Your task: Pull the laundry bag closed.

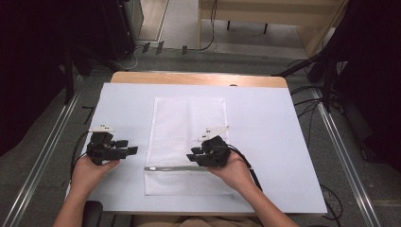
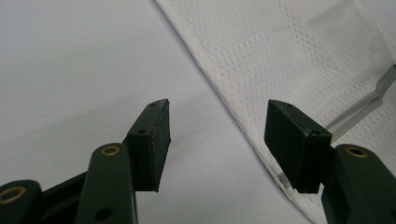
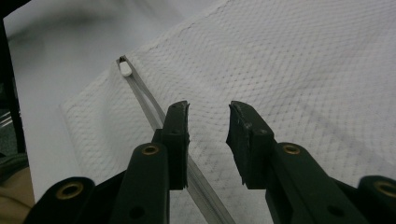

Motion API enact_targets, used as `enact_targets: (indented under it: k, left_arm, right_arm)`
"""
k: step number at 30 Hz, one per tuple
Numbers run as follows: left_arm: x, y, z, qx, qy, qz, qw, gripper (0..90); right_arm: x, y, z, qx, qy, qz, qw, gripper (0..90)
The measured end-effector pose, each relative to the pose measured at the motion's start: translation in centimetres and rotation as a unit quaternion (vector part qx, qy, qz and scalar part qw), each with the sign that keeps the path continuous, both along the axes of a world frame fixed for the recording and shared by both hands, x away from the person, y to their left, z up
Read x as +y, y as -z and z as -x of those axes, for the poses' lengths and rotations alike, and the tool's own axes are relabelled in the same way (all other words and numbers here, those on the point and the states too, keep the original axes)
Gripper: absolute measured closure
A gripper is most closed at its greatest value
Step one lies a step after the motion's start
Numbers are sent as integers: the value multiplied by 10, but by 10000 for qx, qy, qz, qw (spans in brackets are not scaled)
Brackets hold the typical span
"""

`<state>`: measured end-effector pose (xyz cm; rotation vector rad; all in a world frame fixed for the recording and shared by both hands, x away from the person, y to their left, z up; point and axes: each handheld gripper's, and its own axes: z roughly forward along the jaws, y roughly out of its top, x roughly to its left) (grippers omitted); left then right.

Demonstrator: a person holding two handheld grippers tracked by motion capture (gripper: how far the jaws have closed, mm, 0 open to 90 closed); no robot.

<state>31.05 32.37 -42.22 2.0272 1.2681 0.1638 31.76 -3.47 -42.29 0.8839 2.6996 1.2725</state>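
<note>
A white mesh bag lies flat in the middle of the white table sheet, with a grey zipper running across it near its front end. The zipper's white pull rests at the bag's left edge. My right gripper hovers over the bag just above the zipper's right half, open, nothing between its fingers. My left gripper is on the bare sheet to the left of the bag's edge, open and empty, its fingers pointing toward the bag.
The sheet covers a wooden table. Bare sheet lies to the left and right of the bag. Metal rails run along the floor on both sides, and cables lie on the floor at the right.
</note>
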Motion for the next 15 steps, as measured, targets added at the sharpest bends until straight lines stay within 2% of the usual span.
enact_targets:
  k: [15]
  left_arm:
    - [0,0,0,4,-8,13,10000,413]
  right_arm:
    - [27,5,-2,25,-227,-46,9997,681]
